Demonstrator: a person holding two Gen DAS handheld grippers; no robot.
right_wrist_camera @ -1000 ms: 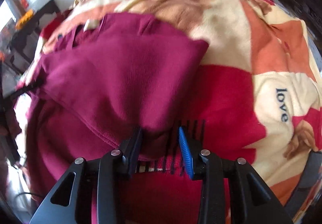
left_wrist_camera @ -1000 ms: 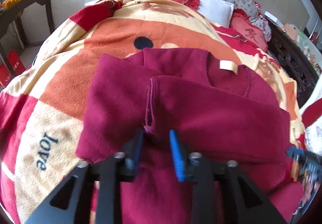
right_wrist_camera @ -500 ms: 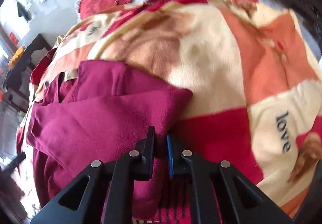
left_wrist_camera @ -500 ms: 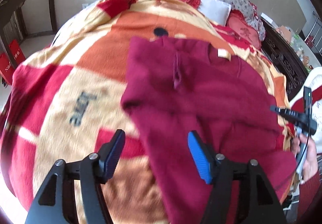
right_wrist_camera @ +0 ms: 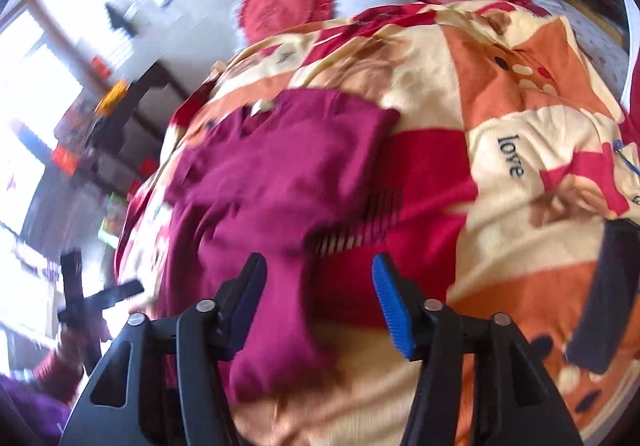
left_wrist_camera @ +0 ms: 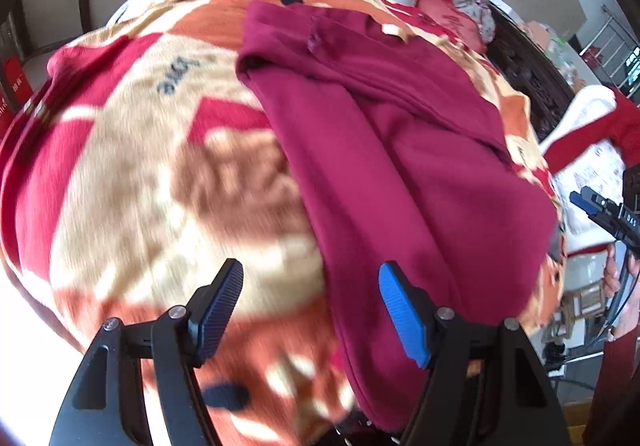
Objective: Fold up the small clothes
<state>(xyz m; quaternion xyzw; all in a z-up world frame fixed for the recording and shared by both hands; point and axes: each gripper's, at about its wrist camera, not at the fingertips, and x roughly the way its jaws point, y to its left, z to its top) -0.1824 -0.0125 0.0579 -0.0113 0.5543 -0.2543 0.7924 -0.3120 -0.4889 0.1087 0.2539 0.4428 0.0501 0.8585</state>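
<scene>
Left wrist view: maroon top (left_wrist_camera: 400,149) lying sleeves-in on the blanket (left_wrist_camera: 120,165); left gripper (left_wrist_camera: 310,310) and right gripper (right_wrist_camera: 318,300) both hanging spread, gripping nothing. Next: pinching hem corners evenly, folding toward collar.

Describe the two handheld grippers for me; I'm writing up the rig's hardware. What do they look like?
Both look alike. The left gripper and right gripper have matte black angular frames with triangular cutouts and silver screw heads. Each has one dark ribbed finger pad and one bright blue ribbed pad. In the left view, thin black cables hang by the person's hand.
</scene>
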